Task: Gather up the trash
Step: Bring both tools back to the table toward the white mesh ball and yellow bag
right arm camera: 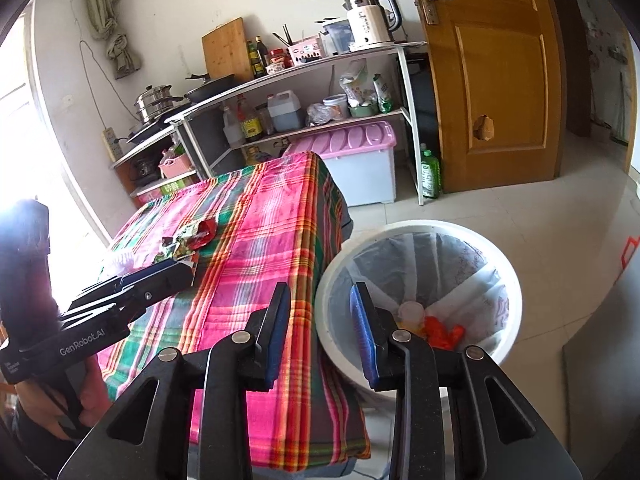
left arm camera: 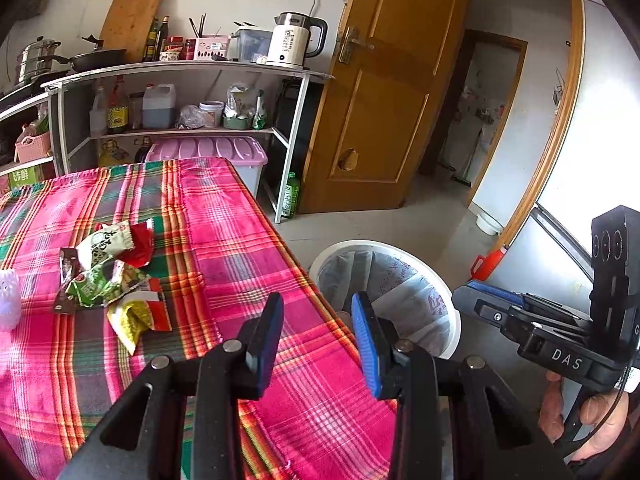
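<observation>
A pile of crumpled snack wrappers [left arm camera: 112, 276], green, red and yellow, lies on the pink plaid tablecloth [left arm camera: 224, 240]; it also shows in the right wrist view [right arm camera: 188, 242]. A white trash bin [right arm camera: 420, 280] with a clear liner stands on the floor beside the table's right edge, holding orange trash [right arm camera: 442, 332] and a pale cup. My left gripper [left arm camera: 318, 312] is open and empty over the table edge, right of the wrappers. My right gripper [right arm camera: 320, 300] is open and empty, between table edge and bin.
A white object [left arm camera: 8, 300] sits at the table's left edge. Shelving [left arm camera: 180, 96] with a kettle, pans and bottles stands behind the table, with a pink-lidded box [left arm camera: 224, 152] below. A wooden door [left arm camera: 384, 92] stands open on the right.
</observation>
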Demonstrator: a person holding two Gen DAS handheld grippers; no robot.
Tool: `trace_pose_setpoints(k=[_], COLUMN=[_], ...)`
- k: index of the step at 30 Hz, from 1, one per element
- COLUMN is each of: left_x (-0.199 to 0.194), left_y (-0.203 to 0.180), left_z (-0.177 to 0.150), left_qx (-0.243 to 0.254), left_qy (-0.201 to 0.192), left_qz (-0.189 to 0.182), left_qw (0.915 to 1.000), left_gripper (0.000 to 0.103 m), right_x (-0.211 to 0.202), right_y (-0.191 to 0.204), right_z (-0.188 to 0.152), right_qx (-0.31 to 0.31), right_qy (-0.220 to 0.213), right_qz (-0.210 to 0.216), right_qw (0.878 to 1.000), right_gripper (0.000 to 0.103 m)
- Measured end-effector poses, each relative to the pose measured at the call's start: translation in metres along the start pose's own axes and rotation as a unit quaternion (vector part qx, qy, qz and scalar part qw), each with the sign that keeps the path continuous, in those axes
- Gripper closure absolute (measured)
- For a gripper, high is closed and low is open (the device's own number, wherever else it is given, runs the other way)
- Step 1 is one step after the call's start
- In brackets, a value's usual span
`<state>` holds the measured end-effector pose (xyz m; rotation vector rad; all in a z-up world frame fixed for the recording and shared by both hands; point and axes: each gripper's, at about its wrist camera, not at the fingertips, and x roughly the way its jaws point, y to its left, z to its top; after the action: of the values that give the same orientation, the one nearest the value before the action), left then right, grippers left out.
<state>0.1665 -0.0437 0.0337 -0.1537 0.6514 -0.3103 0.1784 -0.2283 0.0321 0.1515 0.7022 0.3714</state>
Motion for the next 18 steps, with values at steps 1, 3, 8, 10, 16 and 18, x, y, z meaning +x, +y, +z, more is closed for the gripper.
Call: trace_pose_setpoints(k=[1, 3, 8, 10, 16, 18], left_x=[-0.003, -0.009, -0.022, -0.027, -0.041, -0.046], left_y=[0.004, 0.013, 0.034, 0.042, 0.059, 0.063], left_z=[-0.002, -0.006, -0.015, -0.018, -0.029, -0.035], left_qx=[-0.002, -0.007, -0.022, -0.026, -0.04, -0.041], left_qy=[-0.001, -0.003, -0.006, -0.007, -0.012, -0.014], left_qz=[0.004, 0.011, 0.027, 0.034, 0.053, 0.061], left_qw=[1.0, 0.9999, 0.9994, 0.9991, 0.9977, 0.9972], left_gripper=[0.066, 0.066, 0.066, 0.066, 0.066, 0.066], right_x=[0.001, 0.003, 0.009, 0.012, 0.023, 0.027], right_y=[0.005, 0.012, 0.029, 0.036, 0.051, 0.053], right_z=[0.0, 0.0, -0.003, -0.005, -0.01, -0.012], right_qx=[-0.004, -0.012, -0.027, -0.034, -0.05, -0.045], right_qy=[0.001, 0.002, 0.005, 0.008, 0.02, 0.027], right_qz=[0.0, 0.003, 0.017, 0.024, 0.04, 0.043], right_qw=[1.0, 1.0, 0.999, 0.999, 0.998, 0.998], right_gripper=[0.07, 0.07, 0.07, 0.07, 0.07, 0.07])
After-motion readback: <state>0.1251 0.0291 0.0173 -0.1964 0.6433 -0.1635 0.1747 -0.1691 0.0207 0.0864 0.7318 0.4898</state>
